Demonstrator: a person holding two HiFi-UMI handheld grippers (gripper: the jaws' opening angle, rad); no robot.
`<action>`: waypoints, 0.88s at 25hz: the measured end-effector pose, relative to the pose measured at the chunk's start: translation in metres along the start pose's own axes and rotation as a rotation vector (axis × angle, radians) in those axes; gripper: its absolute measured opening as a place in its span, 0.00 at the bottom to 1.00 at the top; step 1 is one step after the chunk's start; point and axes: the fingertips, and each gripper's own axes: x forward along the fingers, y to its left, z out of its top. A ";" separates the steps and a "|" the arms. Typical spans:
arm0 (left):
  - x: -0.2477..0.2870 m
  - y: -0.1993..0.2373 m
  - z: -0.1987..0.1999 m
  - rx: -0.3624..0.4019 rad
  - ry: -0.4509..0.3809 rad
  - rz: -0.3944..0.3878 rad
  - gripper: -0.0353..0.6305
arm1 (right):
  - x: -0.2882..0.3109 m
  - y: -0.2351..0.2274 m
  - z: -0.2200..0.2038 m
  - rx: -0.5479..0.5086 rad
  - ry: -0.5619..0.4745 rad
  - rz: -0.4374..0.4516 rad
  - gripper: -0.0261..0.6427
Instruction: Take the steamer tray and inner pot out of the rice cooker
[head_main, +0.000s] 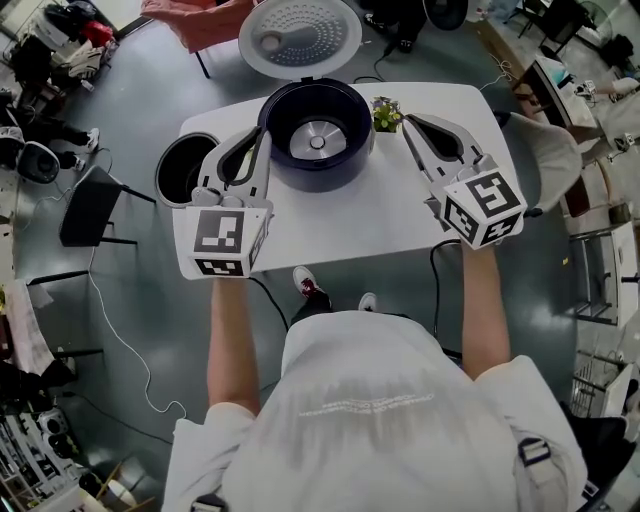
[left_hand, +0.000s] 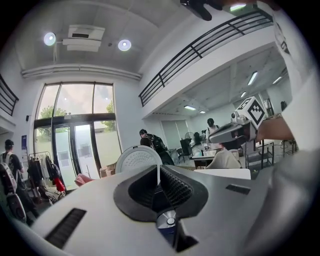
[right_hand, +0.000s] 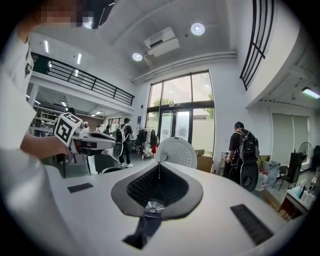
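Observation:
The dark blue rice cooker (head_main: 316, 150) stands at the back middle of the white table (head_main: 340, 215), its white perforated lid (head_main: 300, 35) swung open behind it. Its well holds no pot, and the bare heating plate (head_main: 317, 140) shows at the bottom. A black inner pot (head_main: 185, 168) sits on the table's left end. I see no steamer tray. My left gripper (head_main: 264, 135) hovers by the cooker's left rim, shut and empty. My right gripper (head_main: 404, 121) hangs right of the cooker, also shut and empty. Each gripper view looks level across the room at the lid (left_hand: 137, 159) (right_hand: 175, 152).
A small pot of yellow flowers (head_main: 386, 113) stands just right of the cooker, close to the right gripper's tip. A dark chair (head_main: 90, 205) and cables lie on the floor at left. People with backpacks (right_hand: 245, 150) stand beyond the table.

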 end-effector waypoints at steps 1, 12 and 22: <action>-0.001 -0.002 0.004 0.006 -0.005 -0.003 0.10 | -0.003 0.001 0.002 -0.005 -0.006 -0.001 0.08; -0.003 -0.016 0.023 0.033 -0.027 -0.011 0.10 | -0.025 -0.012 0.014 -0.016 -0.021 -0.057 0.08; -0.007 -0.012 0.016 0.019 -0.012 -0.007 0.10 | -0.021 -0.006 0.011 -0.012 -0.015 -0.053 0.08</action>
